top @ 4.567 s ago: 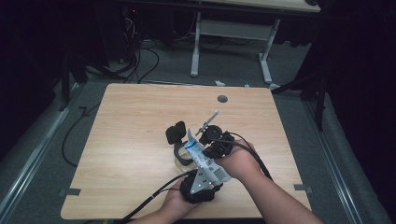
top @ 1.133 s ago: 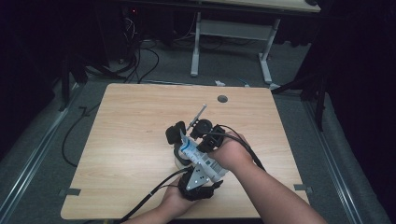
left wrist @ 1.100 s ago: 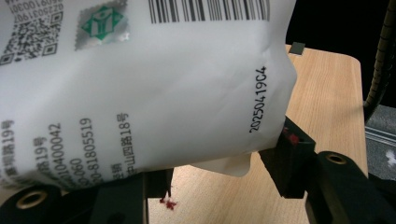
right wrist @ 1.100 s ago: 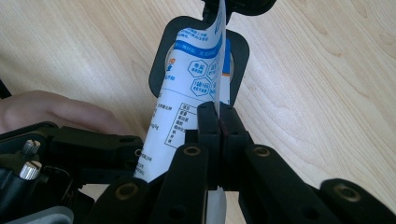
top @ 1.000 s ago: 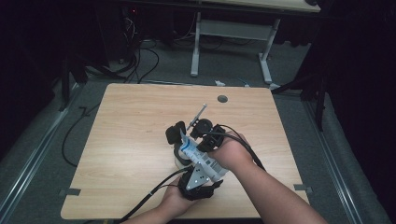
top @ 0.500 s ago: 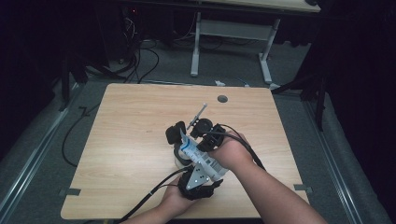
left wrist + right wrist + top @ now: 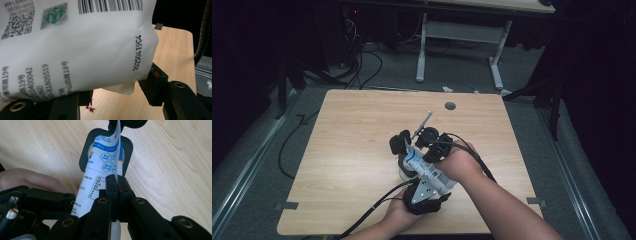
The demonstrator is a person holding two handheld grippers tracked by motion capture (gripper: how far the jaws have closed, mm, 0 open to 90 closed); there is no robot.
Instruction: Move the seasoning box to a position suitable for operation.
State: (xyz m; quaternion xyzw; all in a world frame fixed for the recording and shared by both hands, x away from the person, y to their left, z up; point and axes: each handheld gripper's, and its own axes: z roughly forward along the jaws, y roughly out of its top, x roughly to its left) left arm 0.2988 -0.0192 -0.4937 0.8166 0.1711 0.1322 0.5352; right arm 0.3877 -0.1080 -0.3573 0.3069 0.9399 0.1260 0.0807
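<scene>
Right gripper [image 7: 117,185]: I see both jaws pressed together on the flat edge of one white-and-blue pouch [image 7: 102,167], thin seam pinched between the pads. One pouch only, printed in blue hexagon marks and small text on this side.

Left gripper [image 7: 117,93]: two black jaws stand either side of the same pouch's [image 7: 75,45] lower body. The right jaw presses into the film, which bulges over it; the left jaw's contact is hidden under the pouch, so I read this as a grip on the pouch. This face carries one barcode, one QR code, one green logo and a date stamp.

High view: two hands, two grippers, close together at the near-middle of one wooden table [image 7: 342,145]. The right gripper [image 7: 424,145] sits above and beyond the left gripper [image 7: 409,162], the pouch [image 7: 414,156] held off the tabletop between them. One cable trails from each. One round hole [image 7: 450,106] near the table's far edge. A second desk frame [image 7: 459,35] stands beyond, cables on the floor.
</scene>
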